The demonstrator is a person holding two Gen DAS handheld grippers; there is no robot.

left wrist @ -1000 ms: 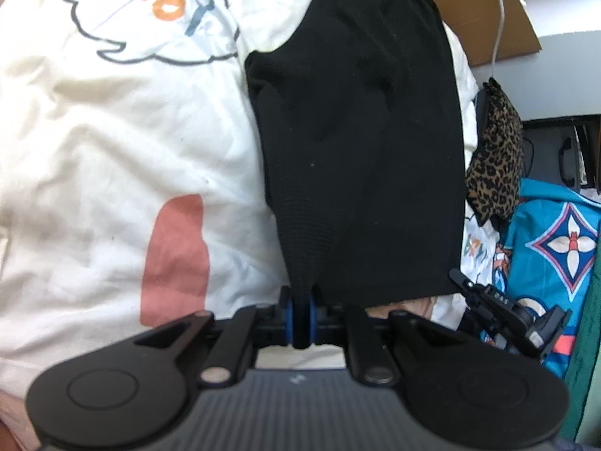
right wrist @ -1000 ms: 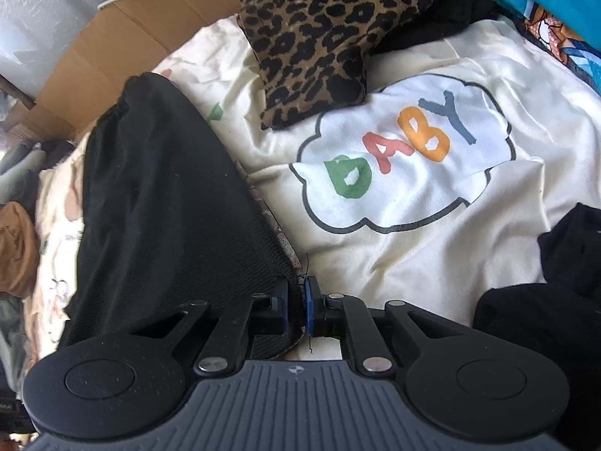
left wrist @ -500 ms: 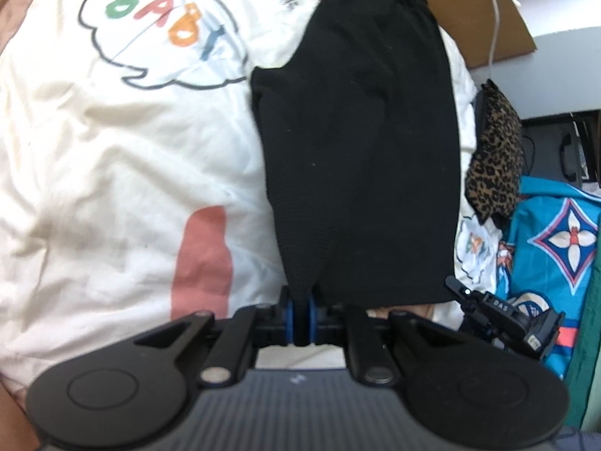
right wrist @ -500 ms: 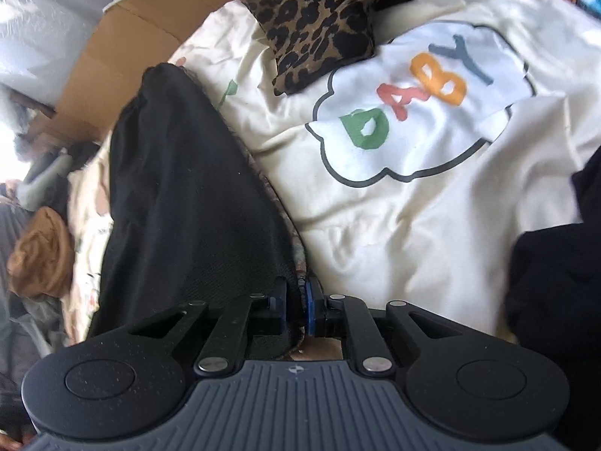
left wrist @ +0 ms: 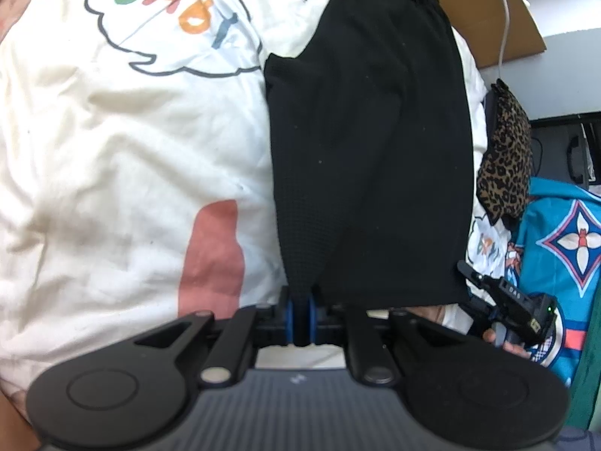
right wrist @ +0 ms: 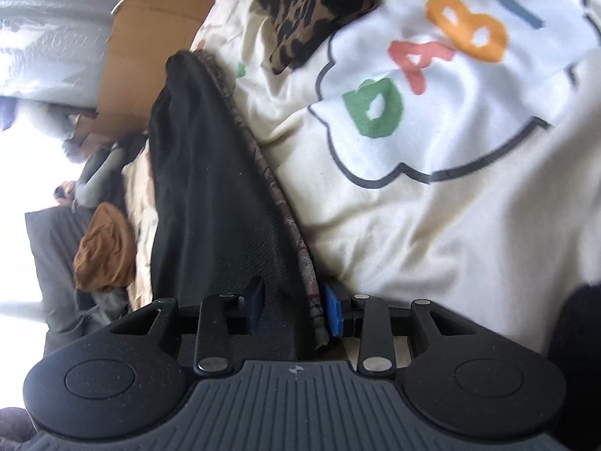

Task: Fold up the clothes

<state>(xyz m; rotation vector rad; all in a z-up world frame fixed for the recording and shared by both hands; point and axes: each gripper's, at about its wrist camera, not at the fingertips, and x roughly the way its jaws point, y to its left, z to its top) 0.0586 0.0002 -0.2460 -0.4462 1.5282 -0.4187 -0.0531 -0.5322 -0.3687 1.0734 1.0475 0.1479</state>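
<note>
A black garment [left wrist: 368, 150] lies lengthwise on a cream sheet [left wrist: 112, 158] printed with "BABY". My left gripper [left wrist: 300, 314] is shut on its near left corner, the cloth pinched between the blue pads. In the right wrist view the same black garment [right wrist: 203, 188] runs away from me along the sheet [right wrist: 450, 233]. My right gripper [right wrist: 295, 308] stands open, and the garment's near edge with a patterned trim lies loose between the spread pads [right wrist: 334, 314]. The right tool's black body [left wrist: 514, 300] shows at the garment's near right corner, with a hand on it.
A leopard-print cushion [left wrist: 507, 158] [right wrist: 311, 3] lies beyond the garment's far right side. Cardboard [left wrist: 488, 18] and a white cable stand at the back. Blue patterned fabric [left wrist: 563, 244] lies right, a brown garment [right wrist: 105, 248] left, and dark clothing [right wrist: 578, 338] near right.
My right gripper, shut on the garment's corner earlier, has opened and let the cloth go, and its view has tilted and dropped closer. The left gripper stays shut on its corner.
</note>
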